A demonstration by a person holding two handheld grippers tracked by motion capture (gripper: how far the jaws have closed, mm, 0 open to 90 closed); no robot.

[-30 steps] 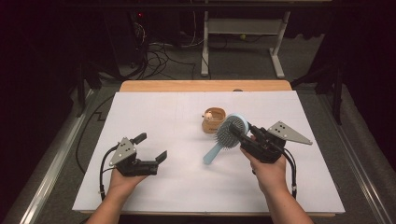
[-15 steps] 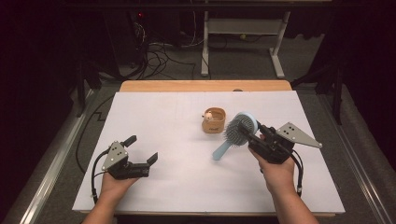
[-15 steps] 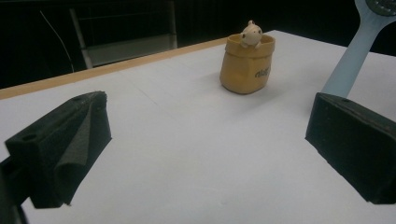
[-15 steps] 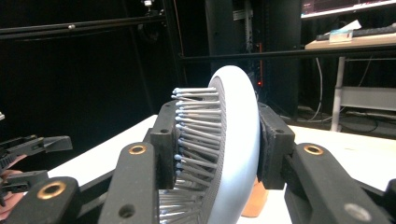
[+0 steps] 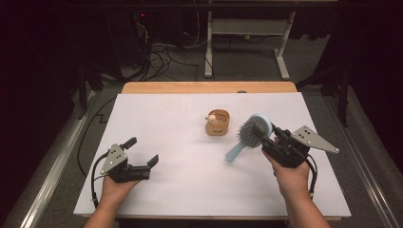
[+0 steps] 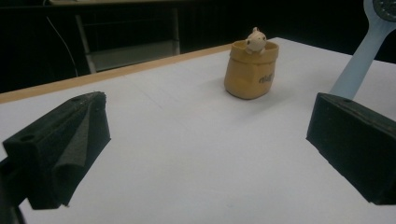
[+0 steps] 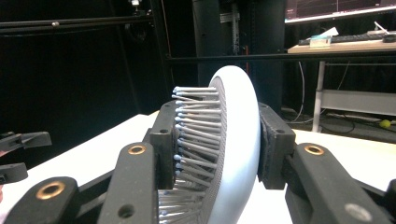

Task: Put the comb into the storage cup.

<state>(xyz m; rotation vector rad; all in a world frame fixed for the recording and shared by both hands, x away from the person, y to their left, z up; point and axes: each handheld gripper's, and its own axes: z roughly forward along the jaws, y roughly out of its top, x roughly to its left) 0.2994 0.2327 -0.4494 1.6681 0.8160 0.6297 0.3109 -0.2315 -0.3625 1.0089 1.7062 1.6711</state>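
My right gripper is shut on the round head of a light blue hairbrush, held off the table at the right; its handle slants down toward the table's middle. In the right gripper view one jaw presses the bristles and the other the smooth back of the hairbrush. My left gripper rests at the table's front left, open, with nothing between its jaws. A small tan pouch with a pale toy figure in it stands at the middle of the white table. In the left gripper view the pouch stands ahead, beyond the open jaws.
The white table top has a wooden strip along its far edge. Cables and a white frame lie on the floor beyond. The brush handle shows at the upper right of the left gripper view.
My right gripper has carried the hairbrush a little to the right. My left gripper has drawn back toward the front left of the table.
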